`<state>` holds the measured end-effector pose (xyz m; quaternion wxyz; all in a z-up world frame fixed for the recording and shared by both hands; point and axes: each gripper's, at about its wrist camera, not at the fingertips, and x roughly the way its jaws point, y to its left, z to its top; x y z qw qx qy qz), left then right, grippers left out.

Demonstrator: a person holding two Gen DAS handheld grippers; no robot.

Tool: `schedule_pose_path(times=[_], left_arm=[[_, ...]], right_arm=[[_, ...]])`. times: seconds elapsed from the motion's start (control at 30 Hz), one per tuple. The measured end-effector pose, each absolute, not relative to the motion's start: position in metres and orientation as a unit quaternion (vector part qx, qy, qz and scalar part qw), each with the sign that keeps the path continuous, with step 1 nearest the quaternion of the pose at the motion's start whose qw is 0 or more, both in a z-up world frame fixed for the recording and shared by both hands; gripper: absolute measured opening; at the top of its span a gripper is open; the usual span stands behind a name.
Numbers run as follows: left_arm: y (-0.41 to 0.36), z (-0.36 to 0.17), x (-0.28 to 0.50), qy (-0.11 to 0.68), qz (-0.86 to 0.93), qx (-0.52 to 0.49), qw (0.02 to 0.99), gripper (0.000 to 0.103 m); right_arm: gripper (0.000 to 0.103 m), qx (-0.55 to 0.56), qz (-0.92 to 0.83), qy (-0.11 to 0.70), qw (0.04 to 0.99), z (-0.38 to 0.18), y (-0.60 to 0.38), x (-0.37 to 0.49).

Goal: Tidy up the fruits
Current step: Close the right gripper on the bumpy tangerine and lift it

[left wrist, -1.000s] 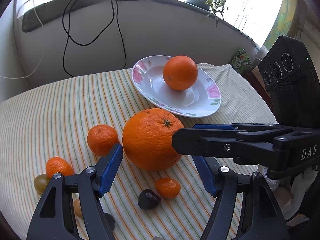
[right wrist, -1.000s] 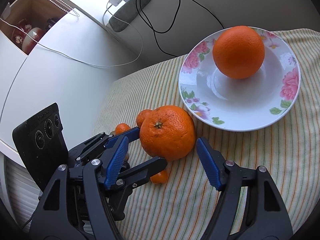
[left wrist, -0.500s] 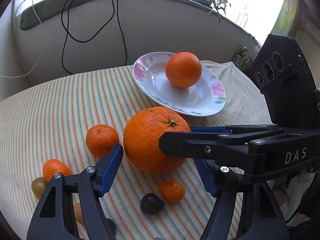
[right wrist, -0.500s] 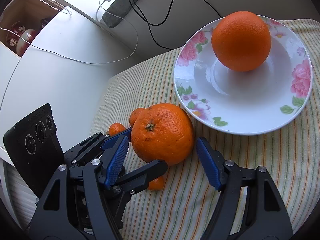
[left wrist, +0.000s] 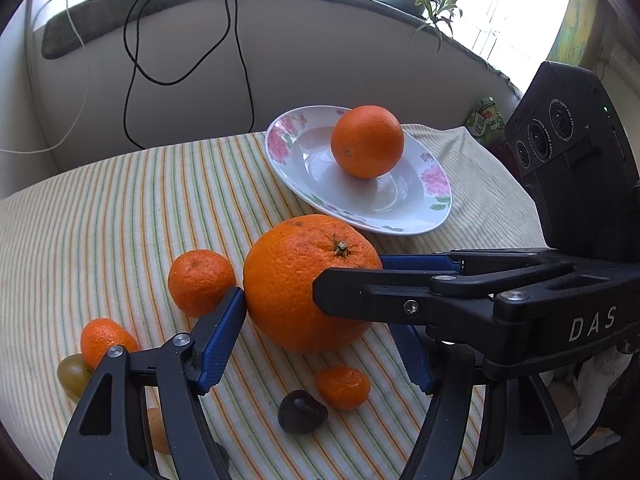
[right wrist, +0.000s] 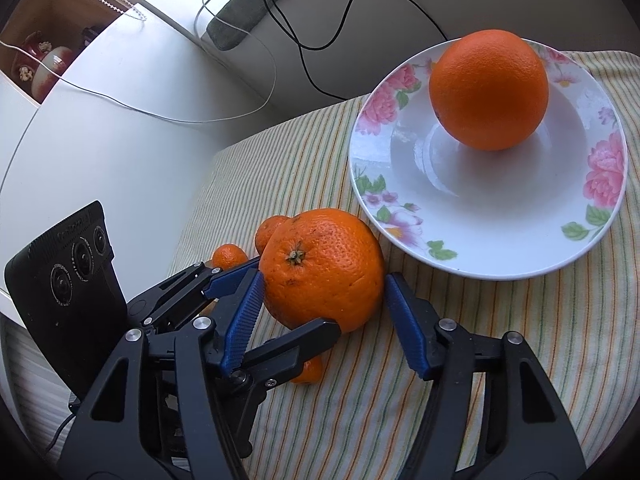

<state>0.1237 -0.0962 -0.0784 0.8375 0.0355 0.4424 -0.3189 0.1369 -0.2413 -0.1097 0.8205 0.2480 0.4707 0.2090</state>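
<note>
A big orange (left wrist: 310, 282) lies on the striped cloth, also in the right wrist view (right wrist: 322, 268). Both grippers surround it from crossing directions. My left gripper (left wrist: 320, 340) is open, its left blue pad (left wrist: 218, 340) touching the orange's side. My right gripper (right wrist: 322, 318) is open, its pads on either side of the orange with small gaps. A second orange (left wrist: 367, 141) sits in the flowered plate (left wrist: 400, 216), also seen in the right wrist view (right wrist: 489, 89).
Small fruits lie near me on the cloth: two mandarins (left wrist: 200, 282) (left wrist: 106, 340), a kumquat (left wrist: 344, 387), a dark cherry (left wrist: 302, 412), a green grape (left wrist: 74, 372). Black cables (left wrist: 136, 64) hang on the wall behind. The cloth's edge runs along the left (right wrist: 200, 216).
Both grippers have moved forward around the big orange. The left pad now touches it, and the right jaws have narrowed slightly towards it.
</note>
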Motion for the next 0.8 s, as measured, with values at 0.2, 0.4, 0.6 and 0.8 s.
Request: schedule_pose_path(times=[0.2,0.4,0.6,0.8], left_arm=[[-0.096,-0.074,0.120,0.435,-0.317,0.038,0.842,0.071],[-0.093,-0.064,0.114,0.423,-0.317,0.036,0.848,0.071],[-0.096,-0.053,0.109,0.408,-0.320,0.037,0.854,0.071],[-0.105,-0.046,0.108,0.400,-0.329,0.037,0.855,0.071]], right_arm=[[0.065,0.242,0.209,0.466,0.825,-0.106,-0.236,0.134],[0.065,0.236,0.212,0.456,0.831,-0.097,-0.234,0.129],[0.065,0.233,0.211,0.444,0.839,-0.086,-0.237,0.123],[0.065,0.233,0.203,0.435,0.846,-0.080,-0.249,0.116]])
